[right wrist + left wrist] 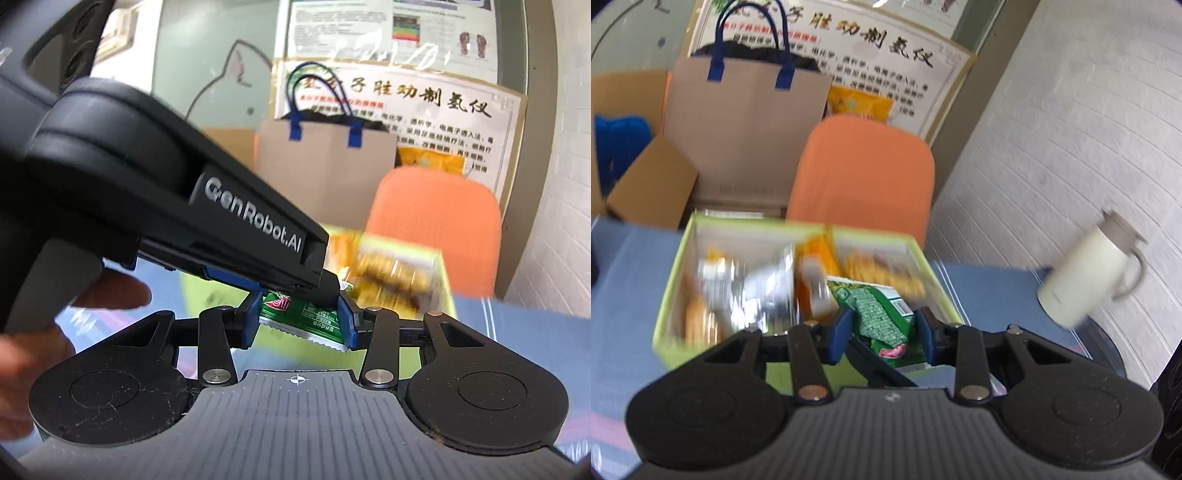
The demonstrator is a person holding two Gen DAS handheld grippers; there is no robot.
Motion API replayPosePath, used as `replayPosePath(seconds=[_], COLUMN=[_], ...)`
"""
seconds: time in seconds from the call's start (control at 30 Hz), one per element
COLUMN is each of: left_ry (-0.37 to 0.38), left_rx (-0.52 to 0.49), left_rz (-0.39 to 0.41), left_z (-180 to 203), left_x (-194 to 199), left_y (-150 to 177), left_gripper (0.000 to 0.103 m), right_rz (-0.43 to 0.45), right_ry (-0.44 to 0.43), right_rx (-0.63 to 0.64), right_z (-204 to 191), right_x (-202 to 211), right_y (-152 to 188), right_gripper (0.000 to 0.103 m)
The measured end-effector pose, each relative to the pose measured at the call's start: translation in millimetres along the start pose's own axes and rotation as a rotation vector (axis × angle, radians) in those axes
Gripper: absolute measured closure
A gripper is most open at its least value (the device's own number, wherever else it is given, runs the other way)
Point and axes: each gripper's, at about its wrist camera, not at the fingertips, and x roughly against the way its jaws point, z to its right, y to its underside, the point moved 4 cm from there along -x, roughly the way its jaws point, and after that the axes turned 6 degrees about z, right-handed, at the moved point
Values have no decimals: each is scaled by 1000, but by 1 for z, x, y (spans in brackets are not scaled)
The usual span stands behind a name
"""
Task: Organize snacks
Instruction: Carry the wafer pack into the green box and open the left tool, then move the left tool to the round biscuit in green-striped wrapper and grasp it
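Observation:
A green snack packet hangs between the blue pads of my left gripper, which is shut on it just in front of a lime-green divided box. Blurred orange and silver snack packs fill the box. In the right wrist view my right gripper is also shut on the same green packet. The left gripper reaches in from the upper left and pinches the packet's top. The lime-green box stands behind them.
A cream mug stands on the blue table at the right, near the white wall. An orange chair, a paper bag with blue handles and cardboard boxes lie behind the table. A person's hand holds the left gripper.

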Motion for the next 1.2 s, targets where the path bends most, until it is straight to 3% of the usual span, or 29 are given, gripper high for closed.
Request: replayPosePath(seconds=[0.1, 0.23, 0.33, 0.4, 0.5, 0.63, 0.7, 0.8, 1.0, 1.1, 1.2], left_ry=[-28, -41, 6, 41, 50, 63, 58, 47, 38, 32, 103], left_rx=[-4, 19, 49, 68, 56, 48, 41, 44, 124, 187, 206], left_rz=[-15, -62, -35, 3, 74, 108, 93, 41, -137, -159, -213], left_z=[-13, -39, -49, -49, -44, -34, -29, -26, -26, -31, -29], left_x=[-35, -69, -64, -50, -19, 23, 39, 53, 37, 29, 6], left_y=[-11, -1, 0, -5, -14, -6, 12, 51, 121, 119, 99], left_gripper=[72, 68, 51, 41, 37, 34, 32, 32, 32, 32, 32], right_rz=[-1, -60, -61, -43, 15, 108, 112, 64, -119, -131, -138], right_ry=[-12, -42, -49, -53, -54, -15, 9, 76, 129, 96, -2], right_rx=[-19, -61, -49, -34, -38, -59, -70, -83, -196, -201, -146], right_z=[18, 27, 25, 20, 18, 26, 32, 43, 68, 61, 41], right_x=[-38, -87, -100, -96, -68, -13, 13, 51, 64, 68, 51], right_y=[-11, 2, 14, 13, 5, -2, 3, 28, 96, 108, 99], right_gripper=[81, 79, 73, 59, 35, 21, 13, 12, 13, 13, 13])
